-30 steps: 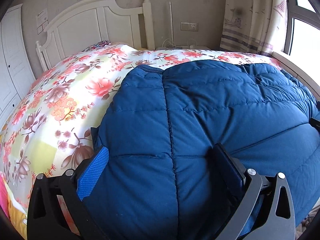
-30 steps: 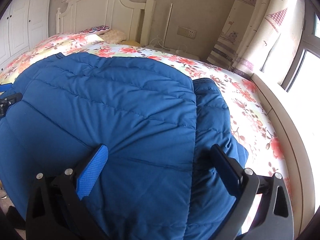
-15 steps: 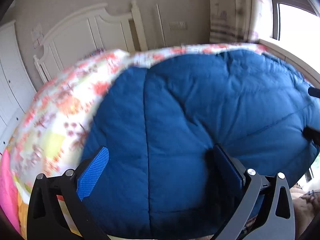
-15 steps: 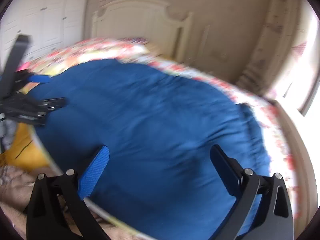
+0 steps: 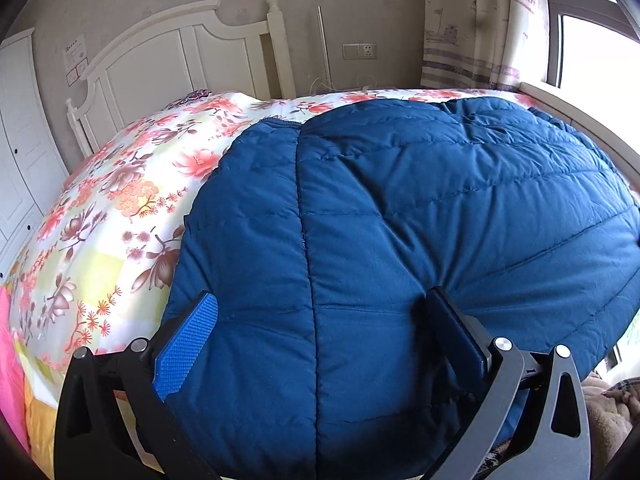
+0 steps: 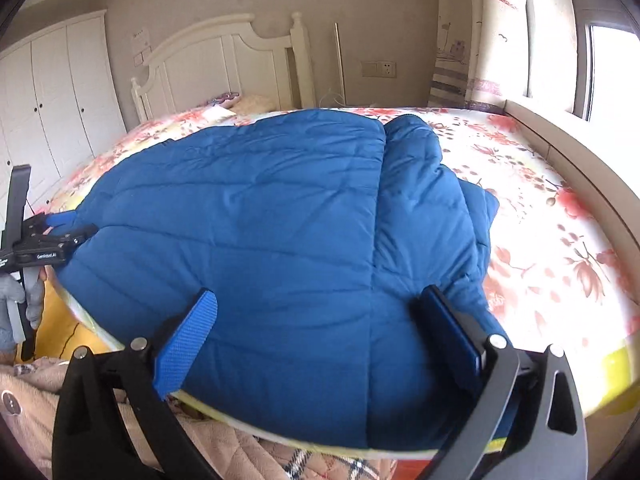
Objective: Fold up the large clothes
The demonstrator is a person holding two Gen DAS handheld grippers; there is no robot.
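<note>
A large blue quilted down jacket lies spread on the floral bedsheet, reaching the near edge of the bed; it also shows in the right wrist view. One sleeve or side panel is folded over along its right side. My left gripper is open, its blue-padded fingers straddling the jacket's near left part without pinching it. My right gripper is open over the jacket's near right edge. The left gripper also shows in the right wrist view, at the jacket's left edge.
A white headboard and grey wall stand at the far end, white wardrobes at left, a curtain and a window ledge at right. A beige plaid blanket lies below the bed's near edge.
Both grippers swung and pulled back toward the near bed edge; the right one now views the jacket from lower and farther. The jacket lies as before. Both stay open.
</note>
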